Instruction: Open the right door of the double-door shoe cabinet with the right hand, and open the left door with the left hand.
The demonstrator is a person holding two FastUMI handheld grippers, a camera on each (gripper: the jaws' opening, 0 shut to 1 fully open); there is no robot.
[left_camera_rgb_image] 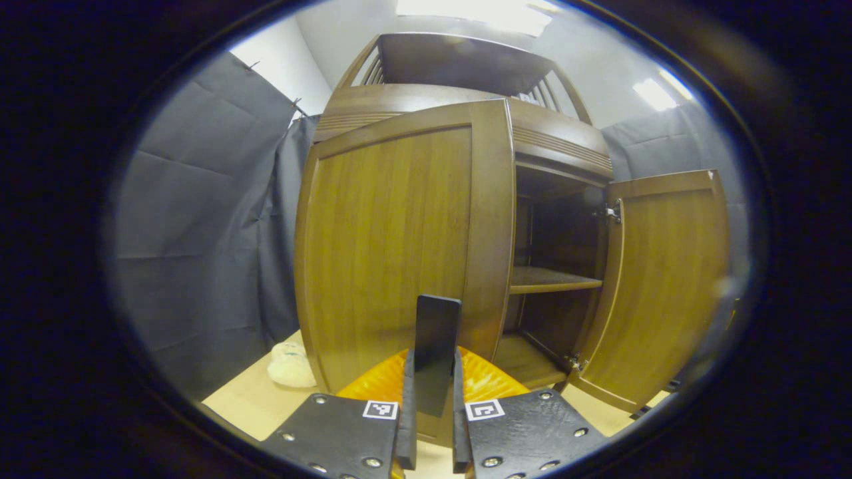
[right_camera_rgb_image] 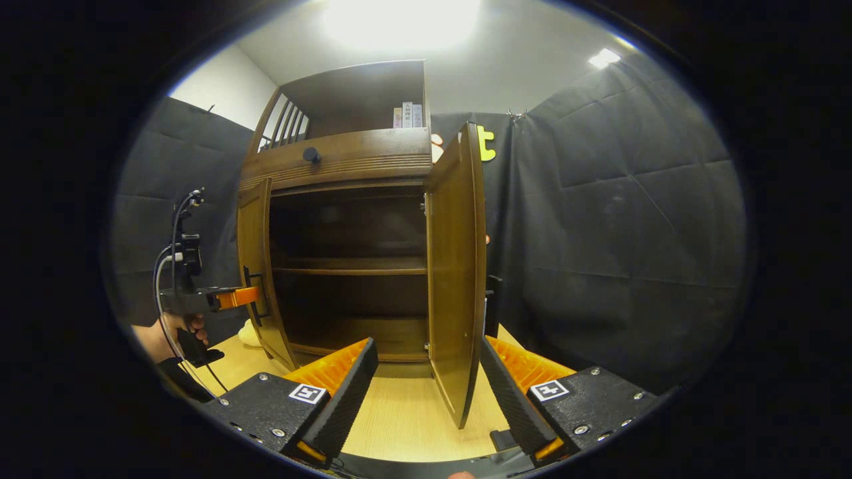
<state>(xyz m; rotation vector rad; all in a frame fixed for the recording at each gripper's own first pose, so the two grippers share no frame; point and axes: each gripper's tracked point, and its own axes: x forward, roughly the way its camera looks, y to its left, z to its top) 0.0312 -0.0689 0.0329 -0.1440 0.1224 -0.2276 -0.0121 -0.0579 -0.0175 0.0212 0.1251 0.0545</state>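
Note:
The brown wooden shoe cabinet (left_camera_rgb_image: 559,143) fills the left gripper view. Its left door (left_camera_rgb_image: 386,246) stands partly swung out, close in front of me. My left gripper (left_camera_rgb_image: 432,362) is shut on that door's upright black handle (left_camera_rgb_image: 437,326). The right door (left_camera_rgb_image: 665,286) stands wide open beside the dark shelves (left_camera_rgb_image: 552,279). In the right gripper view the right door (right_camera_rgb_image: 456,266) is edge-on, just beyond my right gripper (right_camera_rgb_image: 429,392), which is open and holds nothing. The left gripper (right_camera_rgb_image: 233,297) shows at the left door (right_camera_rgb_image: 256,266), held by a hand (right_camera_rgb_image: 180,326).
A white soft thing (left_camera_rgb_image: 291,364) lies on the light wooden floor (right_camera_rgb_image: 399,412) by the cabinet's left foot. Books (right_camera_rgb_image: 407,114) stand on the top shelf, above a black knob (right_camera_rgb_image: 311,155). Grey cloth walls (right_camera_rgb_image: 612,233) close in on both sides.

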